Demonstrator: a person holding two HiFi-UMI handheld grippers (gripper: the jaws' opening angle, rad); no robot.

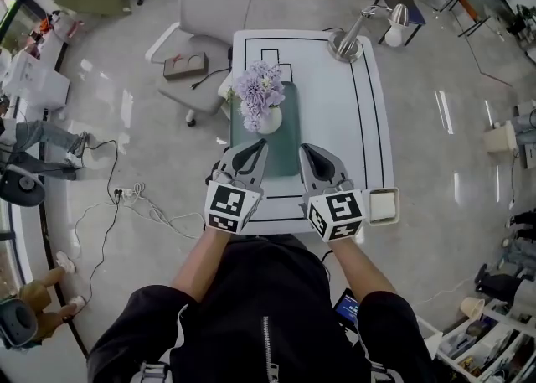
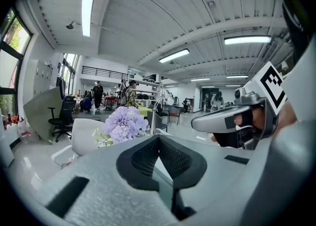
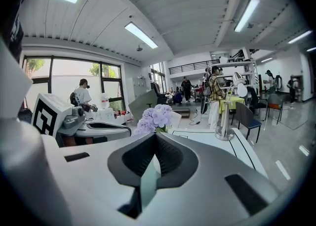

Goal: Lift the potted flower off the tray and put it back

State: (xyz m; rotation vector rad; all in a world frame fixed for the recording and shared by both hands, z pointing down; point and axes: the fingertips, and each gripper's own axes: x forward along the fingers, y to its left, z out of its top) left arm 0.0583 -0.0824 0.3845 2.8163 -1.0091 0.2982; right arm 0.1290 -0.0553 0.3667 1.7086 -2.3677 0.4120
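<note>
Both forearms reach straight ahead. Left gripper (image 1: 259, 148) and right gripper (image 1: 306, 149) sit side by side, not touching. Noses point forward and slightly down, tips over the near end of the tray (image 1: 289, 142). Each has a black-and-white marker cube at the rear.

Both are clamped closed on nothing. The black mesh-textured pads (image 2: 143, 158) meet at the tip in the left gripper view, and the right pads (image 3: 170, 158) do the same. Shells are matte light grey plastic, tapered.

Tray is a flat dark green rectangle on the white table (image 1: 335, 113), which has black outline markings. Potted flower (image 1: 261, 98) stands upright on the tray's far left part, well clear of both tips. It has a round glossy white pot, ruffled lilac blooms and a few green leaves.

Beyond it, a chrome cone-based lamp (image 1: 350, 44) stands near the table's far right corner.
</note>
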